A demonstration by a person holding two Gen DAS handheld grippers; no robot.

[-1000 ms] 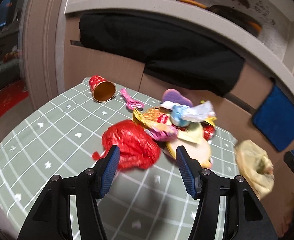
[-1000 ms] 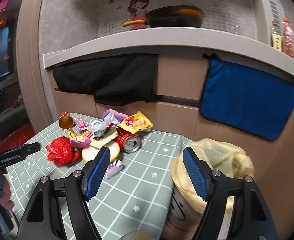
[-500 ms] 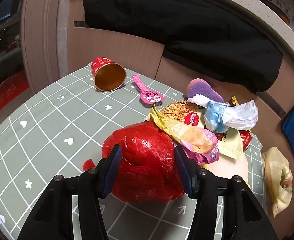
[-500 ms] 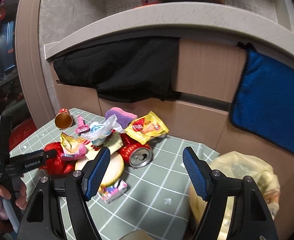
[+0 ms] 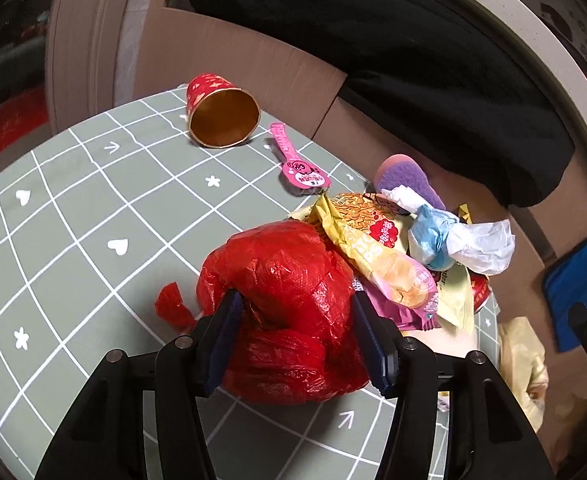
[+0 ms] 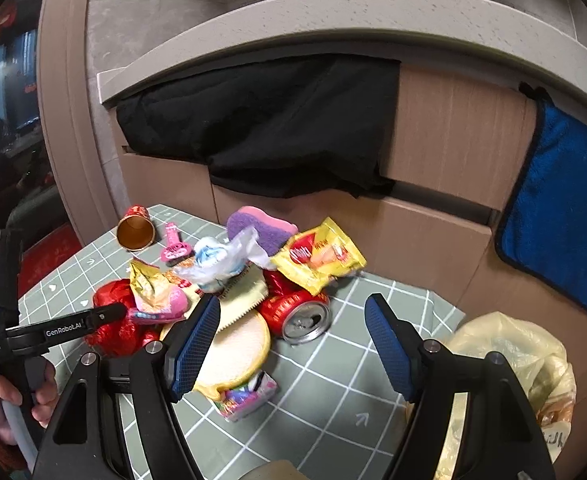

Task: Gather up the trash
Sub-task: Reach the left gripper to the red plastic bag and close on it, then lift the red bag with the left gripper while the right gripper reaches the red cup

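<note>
A crumpled red plastic bag (image 5: 289, 304) lies on the green checked table (image 5: 93, 208). My left gripper (image 5: 295, 320) straddles it, both pads touching its sides, jaws still wide. The bag also shows in the right wrist view (image 6: 113, 320), with the left gripper (image 6: 105, 314) on it. Beside it is a trash pile: snack wrappers (image 5: 377, 252), a tissue wad (image 5: 461, 240), a red can (image 6: 297, 312), a yellow snack pack (image 6: 319, 254). My right gripper (image 6: 293, 344) is open and empty above the table. A yellow trash bag (image 6: 505, 364) hangs at the table's right edge.
A red paper cup (image 5: 221, 112) lies on its side at the far left corner, with a pink spoon-shaped wrapper (image 5: 297, 164) near it. A purple sponge (image 6: 261, 226) sits at the back. A cabinet with black cloth (image 6: 261, 136) and a blue towel (image 6: 565, 208) stands behind.
My left gripper moved forward and down over the red bag, and its jaws narrowed onto the bag's sides. My right gripper moved closer to the pile.
</note>
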